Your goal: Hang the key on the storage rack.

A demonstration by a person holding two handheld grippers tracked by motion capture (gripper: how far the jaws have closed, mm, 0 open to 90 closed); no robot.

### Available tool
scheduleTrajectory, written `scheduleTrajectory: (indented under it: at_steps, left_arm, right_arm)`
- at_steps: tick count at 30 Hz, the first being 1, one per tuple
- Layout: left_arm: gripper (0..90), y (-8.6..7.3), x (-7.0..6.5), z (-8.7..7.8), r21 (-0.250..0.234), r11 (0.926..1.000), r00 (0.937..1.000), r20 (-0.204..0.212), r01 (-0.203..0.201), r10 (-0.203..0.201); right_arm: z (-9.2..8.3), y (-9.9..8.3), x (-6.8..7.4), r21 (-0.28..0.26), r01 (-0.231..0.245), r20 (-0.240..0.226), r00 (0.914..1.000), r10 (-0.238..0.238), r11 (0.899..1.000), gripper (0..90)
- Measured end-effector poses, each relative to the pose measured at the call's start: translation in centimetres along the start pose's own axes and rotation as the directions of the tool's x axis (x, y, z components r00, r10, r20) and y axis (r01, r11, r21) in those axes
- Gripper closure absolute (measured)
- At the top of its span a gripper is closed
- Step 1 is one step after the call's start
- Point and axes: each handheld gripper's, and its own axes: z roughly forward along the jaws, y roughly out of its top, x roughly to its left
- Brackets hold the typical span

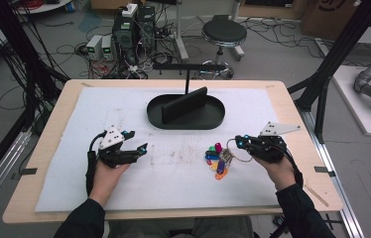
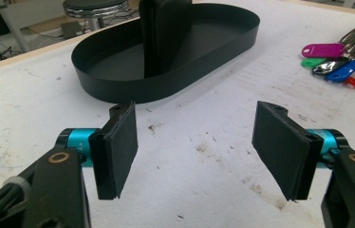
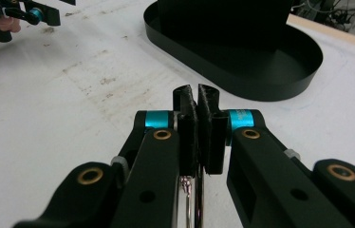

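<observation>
On the table's (image 1: 49, 148) right side, the right gripper (image 1: 243, 144) pinches the key ring (image 1: 239, 151) with its 2 jaws closed, the bunch of tagged keys (image 1: 218, 161) trailing leftward, while the left gripper (image 1: 139, 148) gapes wide, empty.

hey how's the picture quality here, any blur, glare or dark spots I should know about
High view: soft, even light, a bit grainy, and the key bunch is small. Left gripper view: the open left gripper is sharp; the black tray is dark inside, without detail. Right gripper view: the shut right gripper is in focus on a metal ring, and the tray's upright panel is near-black.
</observation>
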Motion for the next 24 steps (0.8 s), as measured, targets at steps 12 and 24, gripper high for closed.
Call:
scheduleTrajectory:
  at_steps: [12,24]
  left_arm:
    - [32.0,0.2,-0.1,0.3,-0.003,1.0000,1.0000,0.006,-0.004,0.004]
    - [32.1,0.2,-0.2,0.3,-0.012,0.9999,0.9999,0.012,0.001,-0.001]
  right_arm:
    - [-1.0,1.8,0.0,-0.020,0.038,-0.012,0.9992,-0.038,0.999,87.2]
    - [-1.4,3.2,0.0,-0.068,0.040,-0.016,0.9990,-0.041,0.997,87.2]
